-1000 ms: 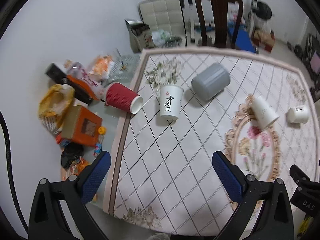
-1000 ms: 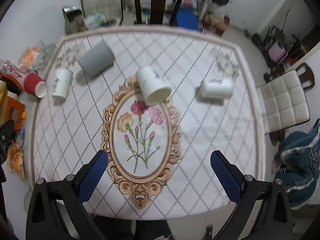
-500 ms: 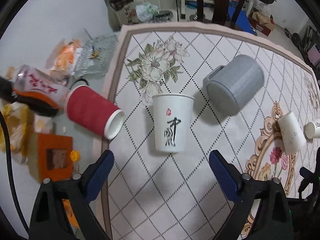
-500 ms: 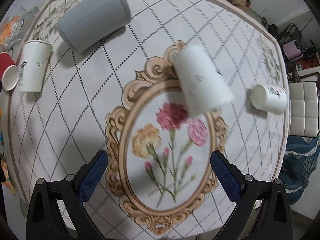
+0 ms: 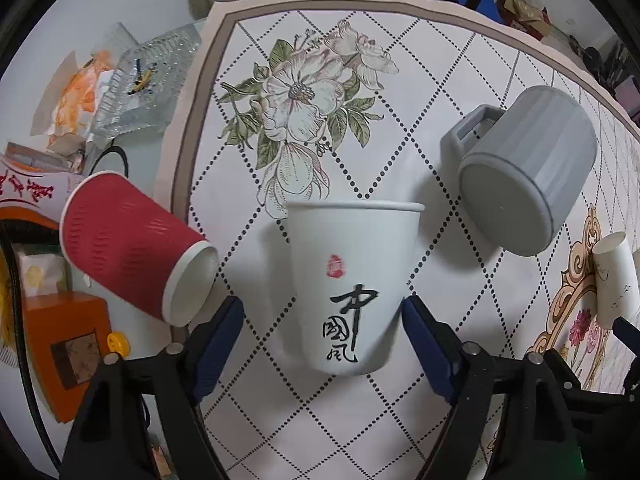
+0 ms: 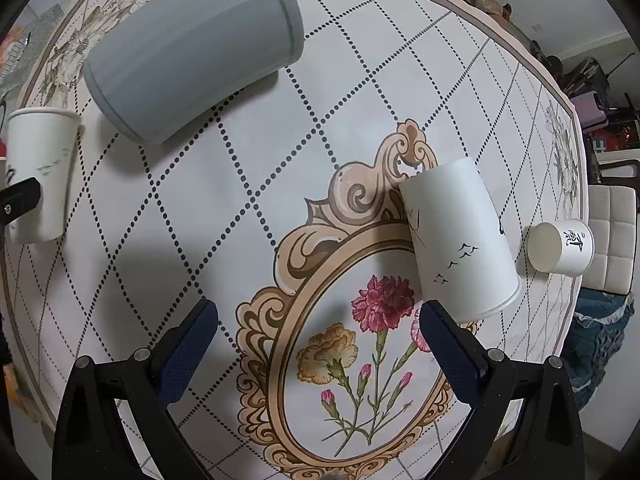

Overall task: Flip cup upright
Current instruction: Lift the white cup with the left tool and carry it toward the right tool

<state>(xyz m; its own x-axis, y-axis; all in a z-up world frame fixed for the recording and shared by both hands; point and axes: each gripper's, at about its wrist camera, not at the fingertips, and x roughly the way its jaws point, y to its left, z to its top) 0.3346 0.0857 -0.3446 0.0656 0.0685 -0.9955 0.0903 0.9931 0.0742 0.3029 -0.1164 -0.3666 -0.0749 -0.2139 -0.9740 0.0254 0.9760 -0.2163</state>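
A white paper cup with black calligraphy lies on its side on the table, between the pads of my open left gripper, which do not touch it. It also shows at the left edge of the right wrist view. A second white paper cup with bird marks lies tipped on the floral oval, just beyond the right pad of my open, empty right gripper; it shows in the left wrist view too.
A grey mug lies on its side mid-table, seen also in the right view. A red ribbed cup lies at the table's left edge. A small white cup lies at the right. Clutter and boxes sit beside the table.
Both grippers have come down closer to the table. The left one now straddles the calligraphy cup; the right one has neared the bird-marked cup. Both stay open.
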